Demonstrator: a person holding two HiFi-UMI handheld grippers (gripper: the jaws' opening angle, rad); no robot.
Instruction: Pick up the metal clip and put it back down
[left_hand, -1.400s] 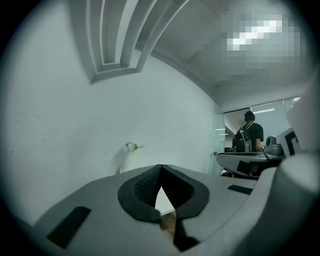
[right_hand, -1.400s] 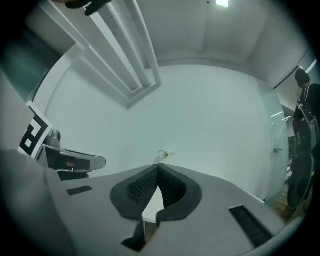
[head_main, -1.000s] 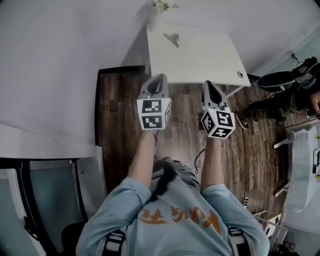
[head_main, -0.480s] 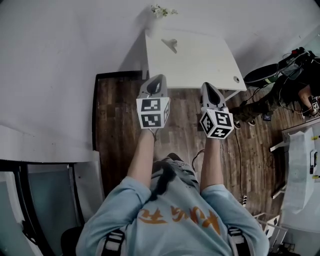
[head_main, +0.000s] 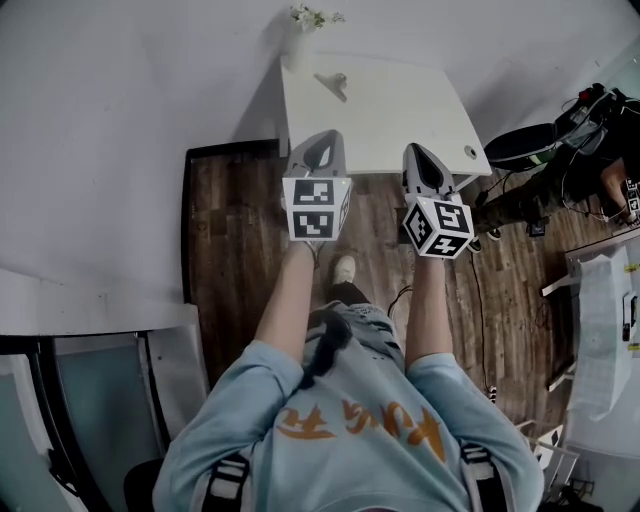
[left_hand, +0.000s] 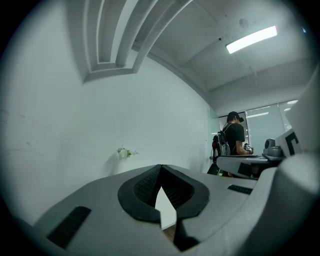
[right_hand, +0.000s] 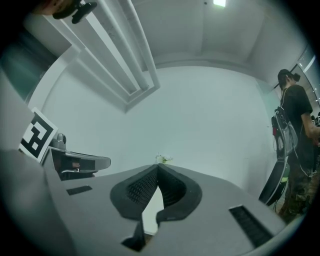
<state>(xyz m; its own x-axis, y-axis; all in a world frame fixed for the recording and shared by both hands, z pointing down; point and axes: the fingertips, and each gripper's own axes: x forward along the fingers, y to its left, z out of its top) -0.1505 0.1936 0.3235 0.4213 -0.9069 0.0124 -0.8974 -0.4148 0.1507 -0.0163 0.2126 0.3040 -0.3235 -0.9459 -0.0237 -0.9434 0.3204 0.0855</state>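
Toward the far left corner of the white table (head_main: 400, 115), the metal clip (head_main: 333, 84) lies on the top near a small vase of flowers (head_main: 303, 35), well apart from both grippers. Task judged not yet started: clip untouched. Risks, left to right: the vase stands close to the clip, so a wide approach from that side could tip it. The clip looks low and thin, so jaws closing too high would likely slip off it or skate it across the smooth top. Neither tong can take anything until it opens. Pose: left gripper (head_main: 320, 145) is held out level over the table's near edge, forearm extended, its jaws closed tip to tip with nothing between them, per the left gripper view (left_hand: 161, 168). Right gripper (head_main: 420, 155) is held alongside it, level and roughly parallel, likewise pinched together and empty in its own view (right_hand: 157, 168). Both point toward the far wall, not down at the clip.
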